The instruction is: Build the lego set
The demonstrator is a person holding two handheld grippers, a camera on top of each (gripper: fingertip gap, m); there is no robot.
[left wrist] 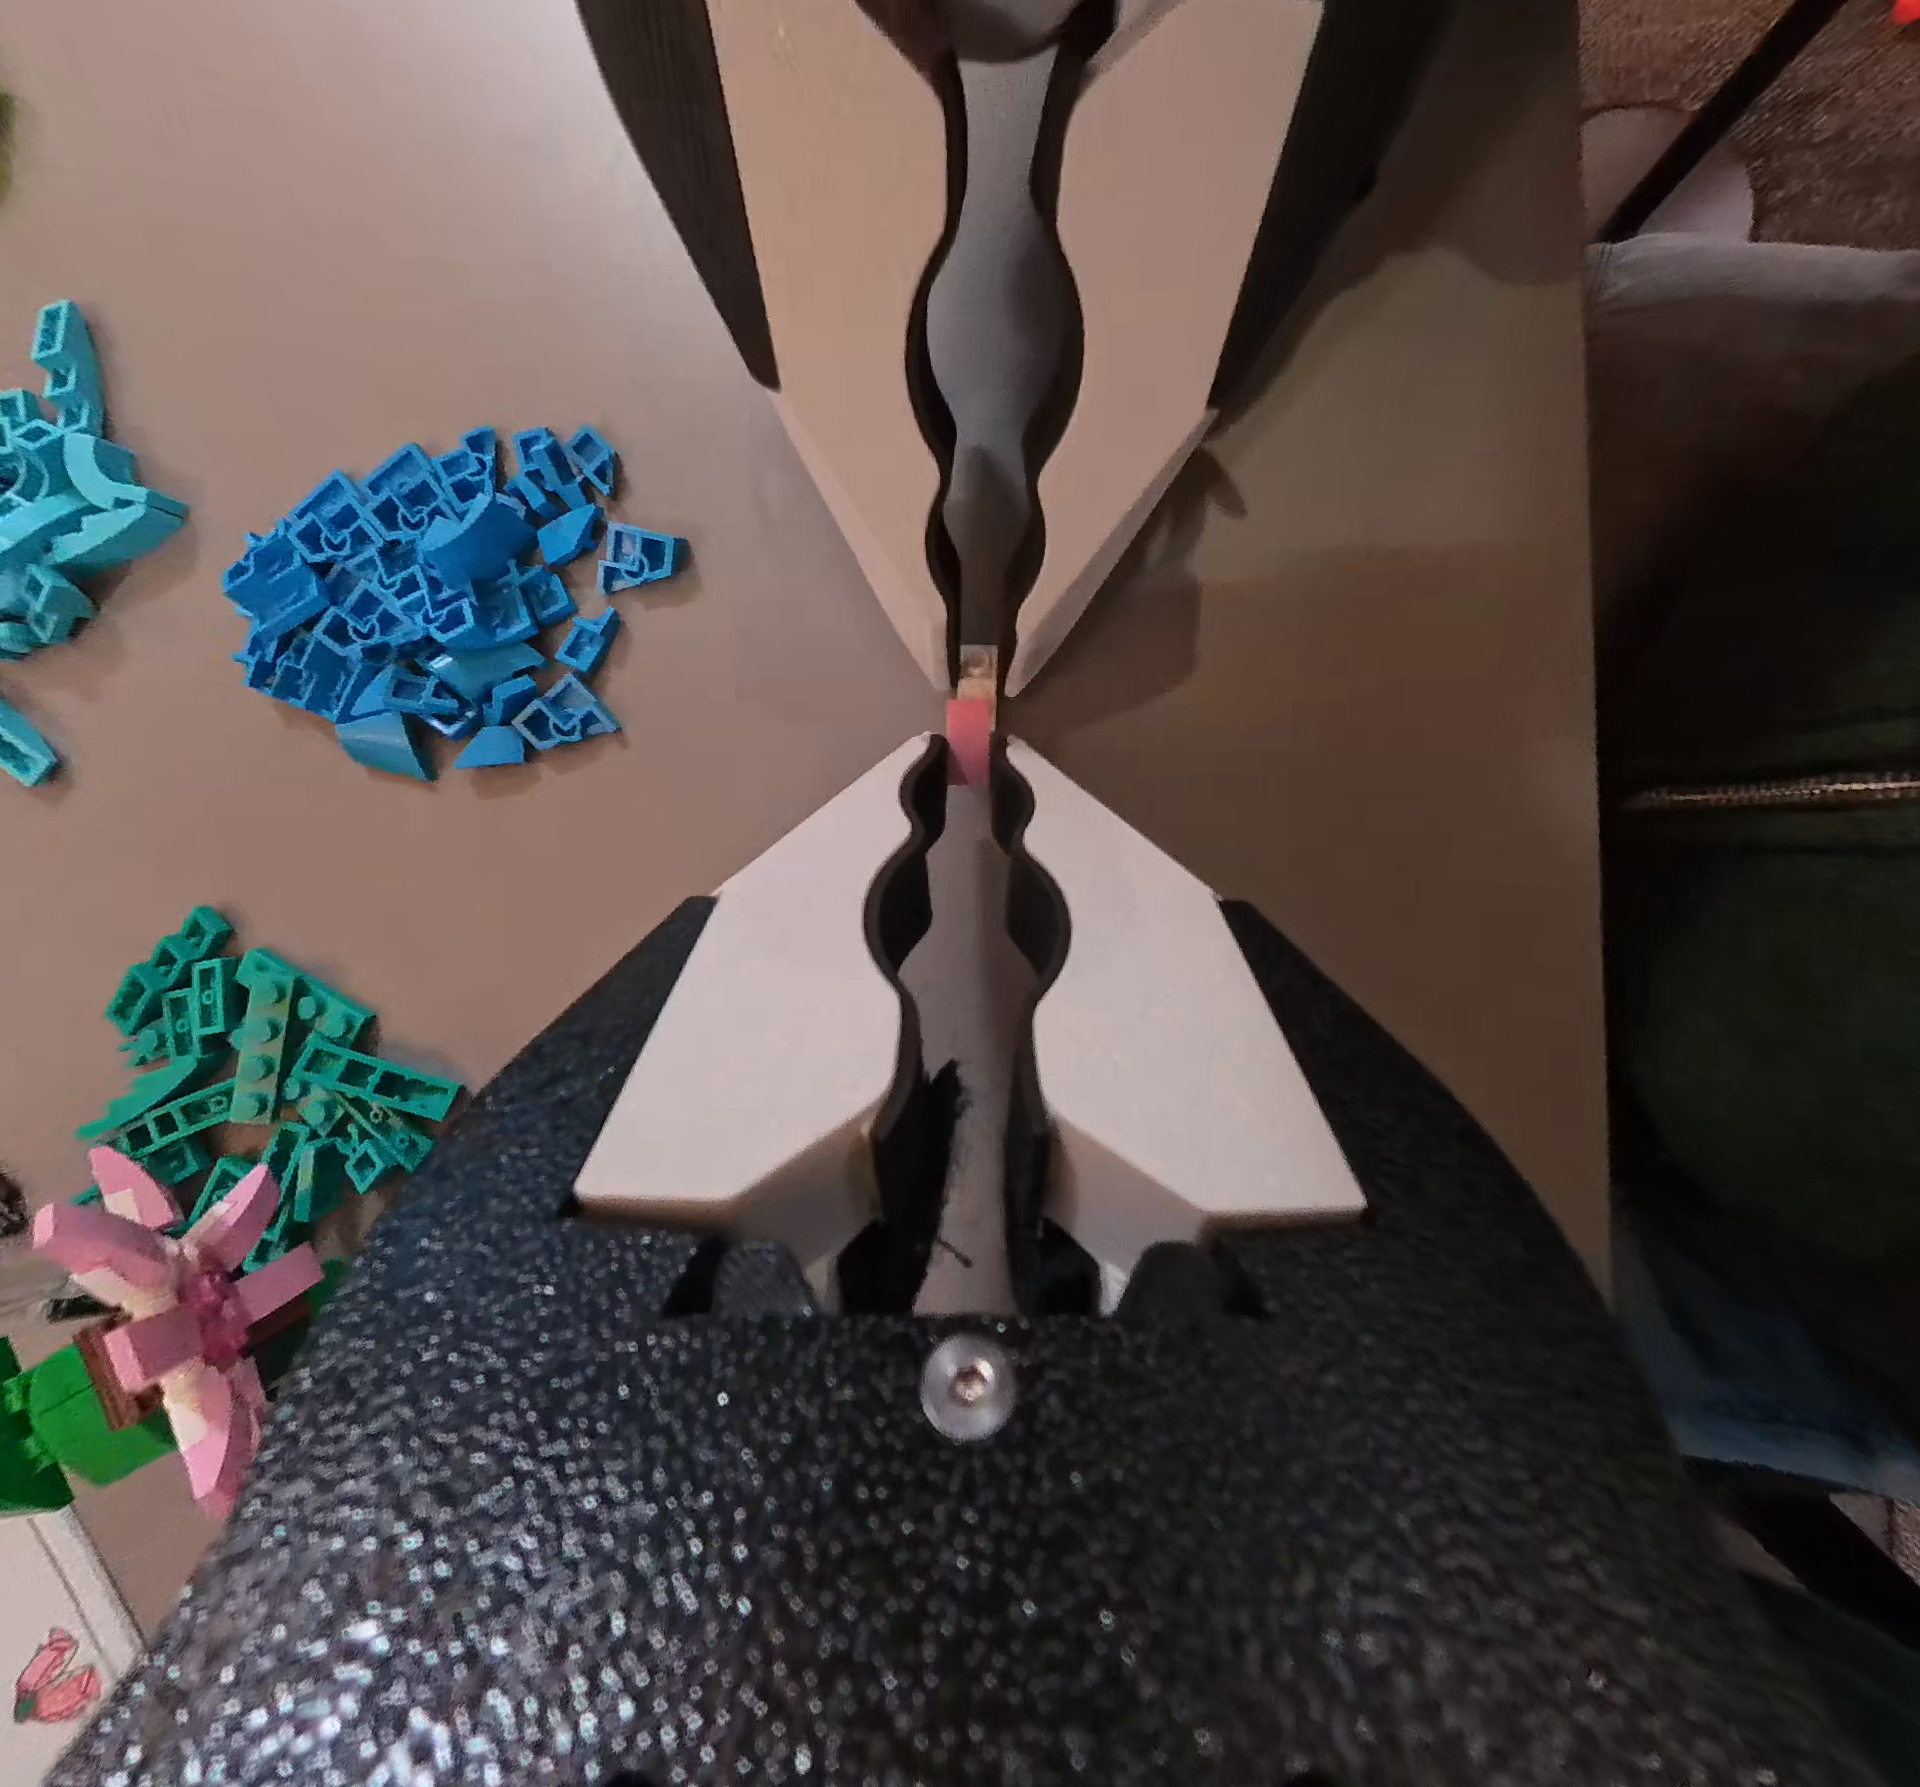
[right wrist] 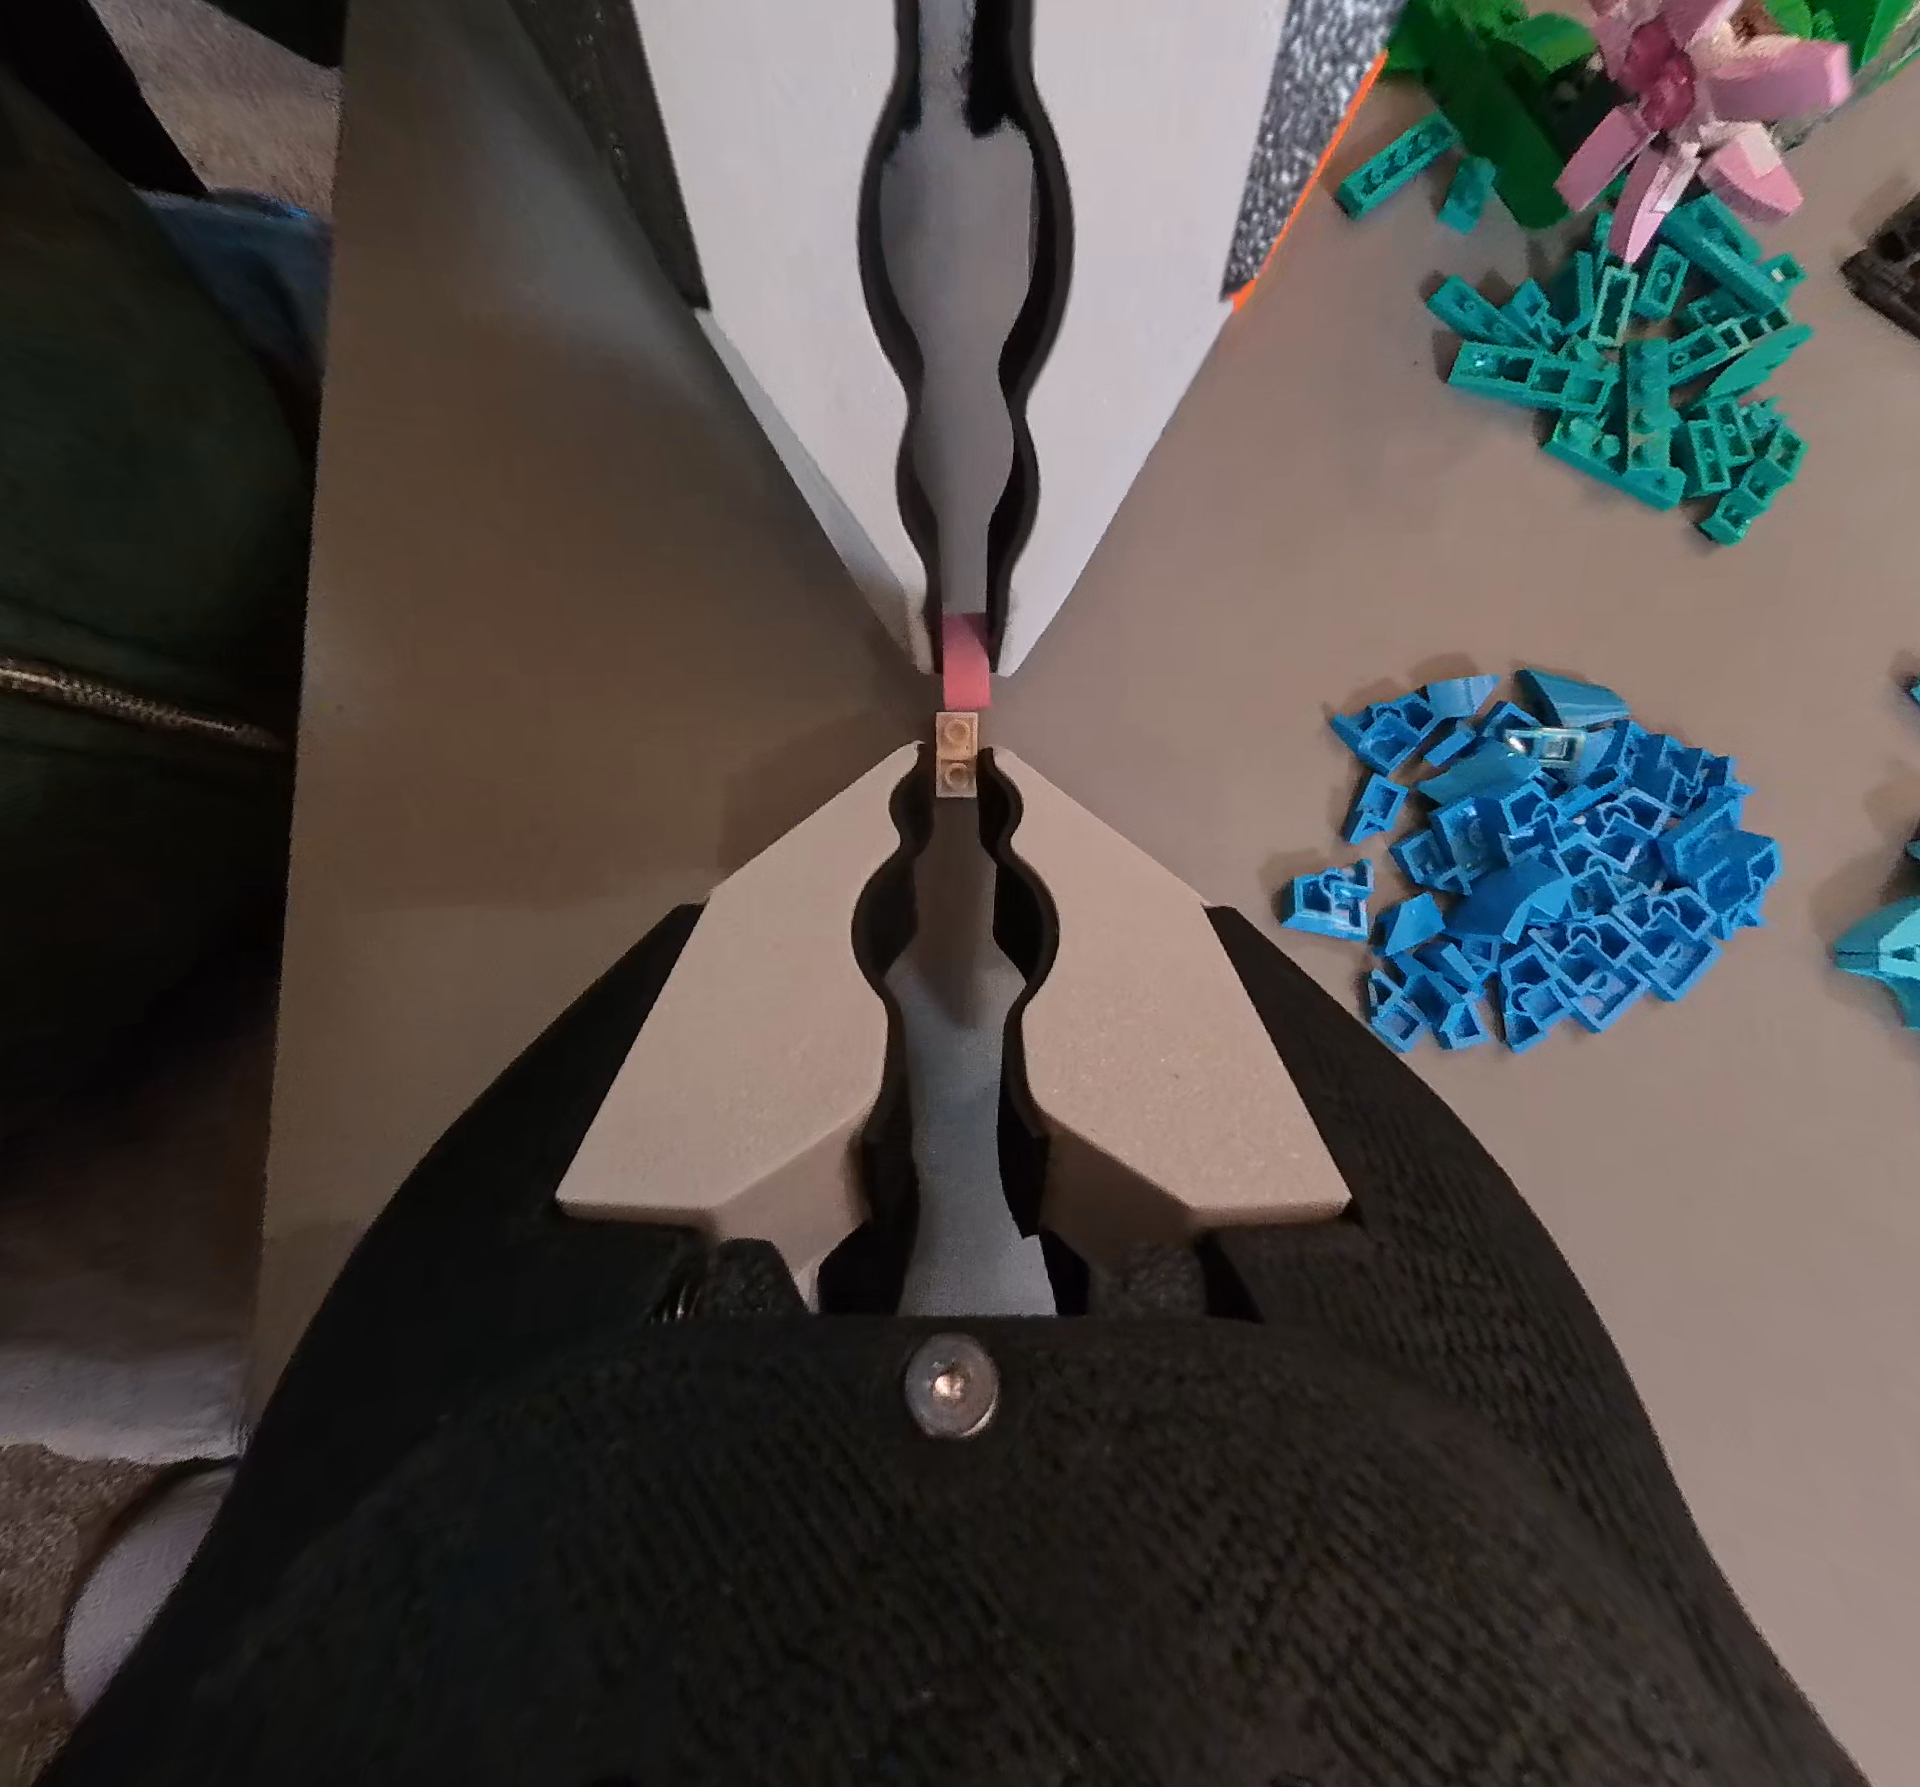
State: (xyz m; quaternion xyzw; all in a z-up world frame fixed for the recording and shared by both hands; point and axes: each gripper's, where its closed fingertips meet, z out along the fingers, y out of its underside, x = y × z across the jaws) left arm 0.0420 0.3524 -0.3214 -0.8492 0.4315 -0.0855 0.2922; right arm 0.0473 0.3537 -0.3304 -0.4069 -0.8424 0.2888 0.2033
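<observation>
My two grippers meet tip to tip above the beige table (left wrist: 520, 179). In the left wrist view, my left gripper (left wrist: 968, 763) is shut on a small pink piece (left wrist: 971, 738). Facing it from above, my right gripper (left wrist: 977, 669) is shut on a small tan two-stud plate (left wrist: 979, 675). The pink piece and the tan plate touch end to end. In the right wrist view, my right gripper (right wrist: 954, 773) holds the tan plate (right wrist: 956, 745) studs up, and my left gripper (right wrist: 966, 648) holds the pink piece (right wrist: 966, 675) against it.
A pile of blue pieces (left wrist: 426, 610) (right wrist: 1548, 864), a pile of teal-green pieces (left wrist: 260, 1051) (right wrist: 1642, 366) and light turquoise pieces (left wrist: 52, 511) lie on the table. A built pink flower on green leaves (left wrist: 177, 1311) (right wrist: 1683, 75) stands nearby. A person in dark clothing (left wrist: 1766, 802) sits at the table edge. My two grippers' fingertips are within a few centimetres of each other.
</observation>
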